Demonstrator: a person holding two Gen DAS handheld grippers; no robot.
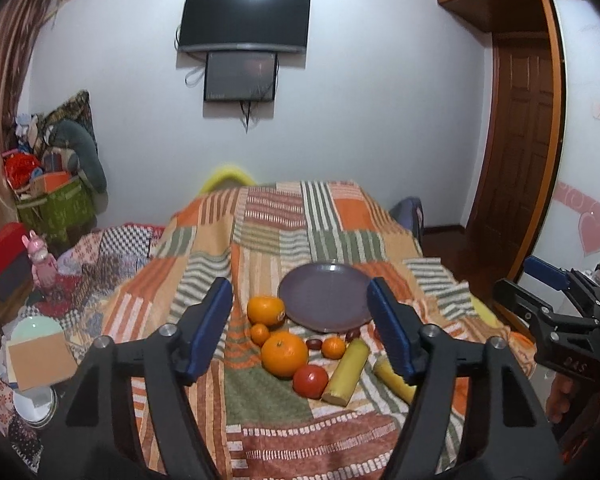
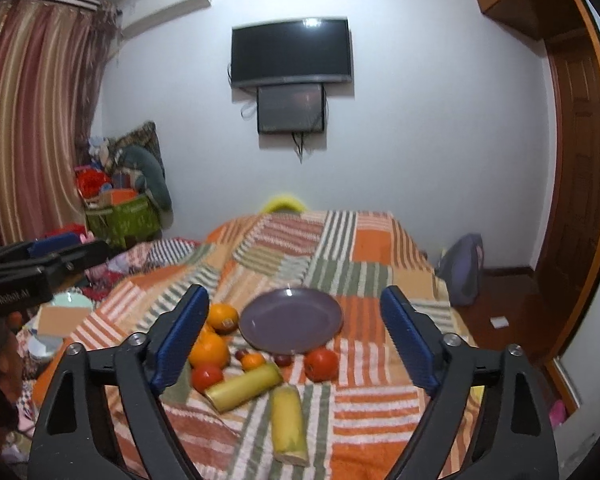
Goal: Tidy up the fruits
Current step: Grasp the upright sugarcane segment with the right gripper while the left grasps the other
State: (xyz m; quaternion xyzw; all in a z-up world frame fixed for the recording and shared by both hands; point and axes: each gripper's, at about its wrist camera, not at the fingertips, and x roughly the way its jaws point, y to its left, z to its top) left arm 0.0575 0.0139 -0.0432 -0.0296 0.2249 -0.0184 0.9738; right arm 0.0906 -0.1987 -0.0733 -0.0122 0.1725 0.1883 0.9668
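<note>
Well, both claws hang wide open over the bed, gripping nothing. Ahead of the left gripper [image 1: 300, 328], between its blue pads, sits a glossy purple plate [image 1: 324, 296] on the striped blanket [image 1: 260, 400]. Nearer the fingers lie two big oranges [image 1: 285, 353], small tangerines, a red tomato [image 1: 310, 380] and two pale yellow stalks [image 1: 346, 372]. The right gripper [image 2: 294, 336] frames the same heap, a second tomato [image 2: 321, 364] just beside the plate's near rim.

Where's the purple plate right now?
The round purple plate lies empty on the striped patchwork blanket, centre of both wrist views, just beyond the fruit; the stickered orange sits at its left edge.
</note>
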